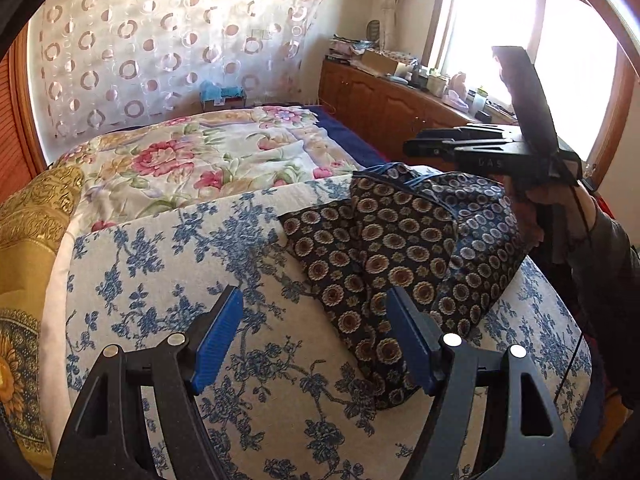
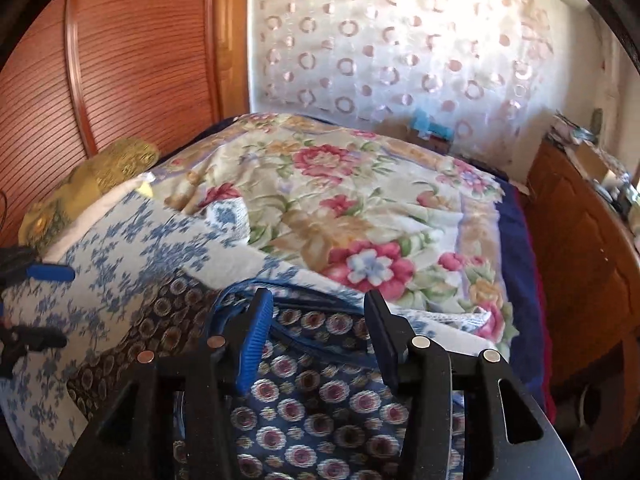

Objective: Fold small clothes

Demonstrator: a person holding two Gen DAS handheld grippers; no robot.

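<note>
A small dark navy garment [image 1: 384, 248] printed with round flower medallions lies crumpled on a white cover with blue flowers [image 1: 180, 248]. My left gripper [image 1: 316, 300] is open low over the cover, and its right finger sits at the garment's near left edge with nothing between the blue pads. My right gripper [image 1: 416, 145], held by a hand in a dark sleeve, hovers above the garment's far right part. In the right wrist view the right gripper [image 2: 318, 308] is open over the garment [image 2: 320, 400]. Blue trim shows below its jaws, and the pads press on nothing. The left gripper [image 2: 48, 306] shows at the left edge.
A quilt with pink flowers [image 1: 208, 156] covers the bed behind. A gold pillow [image 1: 28, 240] lies at the left. A wooden cabinet [image 1: 384, 104] with clutter stands under a bright window on the right. A wooden wardrobe [image 2: 120, 60] and a circle-patterned curtain [image 2: 400, 40] stand beyond.
</note>
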